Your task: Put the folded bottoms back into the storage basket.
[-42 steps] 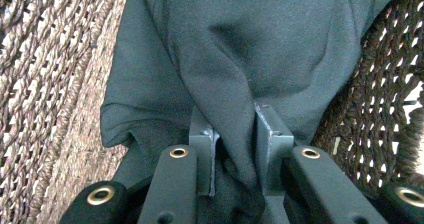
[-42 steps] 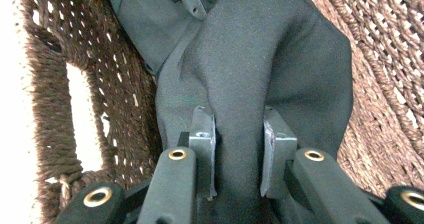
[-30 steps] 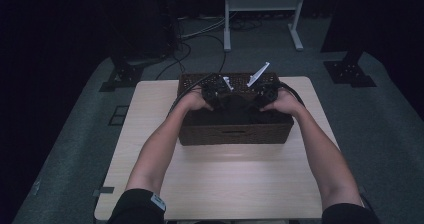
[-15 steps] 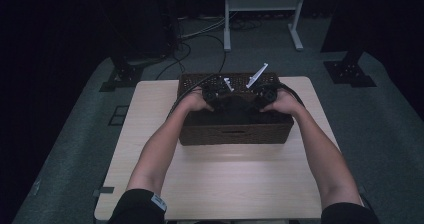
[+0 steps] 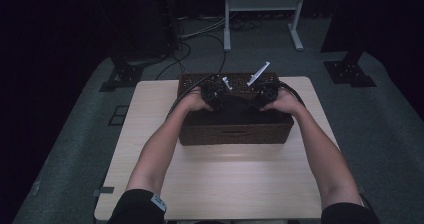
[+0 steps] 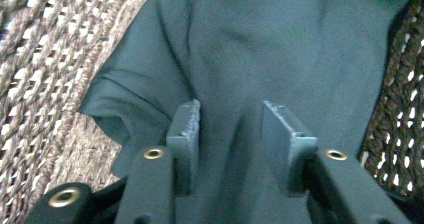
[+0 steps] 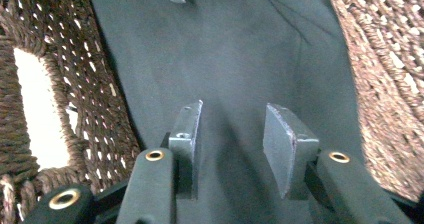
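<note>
A dark brown woven basket (image 5: 235,132) stands on the pale wooden table (image 5: 230,184). Inside it lies a dark green cloth (image 5: 239,109). Both hands reach into the basket from above. My left gripper (image 5: 216,93) hangs over the cloth (image 6: 280,44); its jaws (image 6: 230,119) have just been opening and stand apart, the fabric loose beneath them. My right gripper (image 5: 264,92) does the same: its jaws (image 7: 232,121) have just been opening over the cloth (image 7: 225,49), pads clear of it.
Basket walls (image 6: 45,59) (image 7: 380,74) close in on both sides, with a handle hole (image 7: 37,109) at the right gripper's left. A white frame stand (image 5: 260,4), floor cables (image 5: 200,34) and black stand bases (image 5: 350,69) lie beyond the table.
</note>
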The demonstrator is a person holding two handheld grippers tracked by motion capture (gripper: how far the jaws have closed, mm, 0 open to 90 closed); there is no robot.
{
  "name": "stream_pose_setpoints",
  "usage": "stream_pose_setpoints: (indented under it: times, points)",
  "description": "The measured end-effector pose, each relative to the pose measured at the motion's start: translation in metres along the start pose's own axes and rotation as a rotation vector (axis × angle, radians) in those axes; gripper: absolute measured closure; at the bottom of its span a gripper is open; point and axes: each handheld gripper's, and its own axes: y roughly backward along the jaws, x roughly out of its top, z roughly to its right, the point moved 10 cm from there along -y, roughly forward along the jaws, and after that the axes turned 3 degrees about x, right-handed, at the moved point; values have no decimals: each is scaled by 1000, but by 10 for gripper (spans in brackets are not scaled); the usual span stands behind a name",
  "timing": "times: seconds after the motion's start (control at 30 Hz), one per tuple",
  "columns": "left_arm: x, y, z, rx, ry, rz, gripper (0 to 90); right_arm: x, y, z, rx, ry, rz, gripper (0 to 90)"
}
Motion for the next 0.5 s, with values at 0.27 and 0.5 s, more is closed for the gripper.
stream_pose_setpoints:
  times: [0.27,0.5]
  points:
    - [-4,5,-2,16,37,19,487,0,3,0,-30,0,1,524]
    - [-1,14,0,3,53,45,412,3,16,-2,-30,2,37,496]
